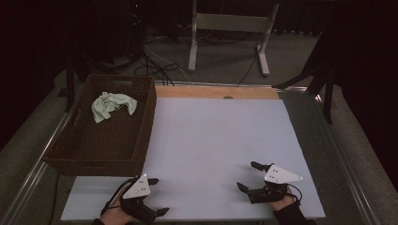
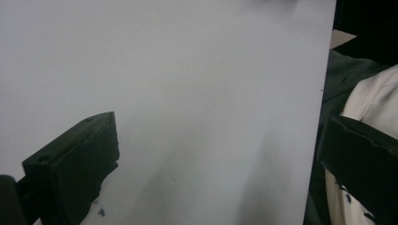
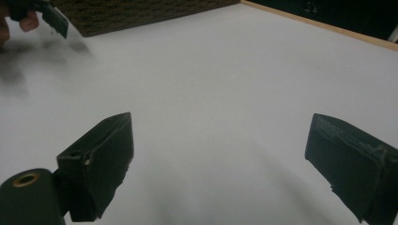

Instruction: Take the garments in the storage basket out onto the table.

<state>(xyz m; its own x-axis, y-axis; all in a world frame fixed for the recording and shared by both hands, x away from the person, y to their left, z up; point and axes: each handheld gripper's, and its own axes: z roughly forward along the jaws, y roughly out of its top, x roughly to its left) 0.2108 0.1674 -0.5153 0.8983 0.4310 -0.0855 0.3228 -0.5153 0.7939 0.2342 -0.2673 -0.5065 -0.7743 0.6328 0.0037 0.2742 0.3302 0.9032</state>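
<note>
Cloth: pale green cloth point(image 1: 111, 105) is lying crumpled in the far part of the basket, in the upper left of the high view, well apart from both claws.
Basket: brown woven basket point(image 1: 141, 140) is sitting on the left side of the table, its near right corner just above the left claw in the high view; its wall is showing along the top of the right gripper view point(image 3: 141, 14).
Table: white table point(image 1: 211, 140) is lying bare between the claws; a wooden strip point(image 1: 216, 92) is running along its far edge.
Left claw: left claw point(image 1: 158, 196) is hovering at the lower left of the high view, jaws standing wide apart and gripping nothing; in the left gripper view point(image 2: 216, 154) bare white surface is showing between them.
Right claw: right claw point(image 1: 248, 176) is hovering at the lower right of the high view, jaws spread wide and gripping nothing; in the right gripper view point(image 3: 220, 159) the white surface is lying between them.
</note>
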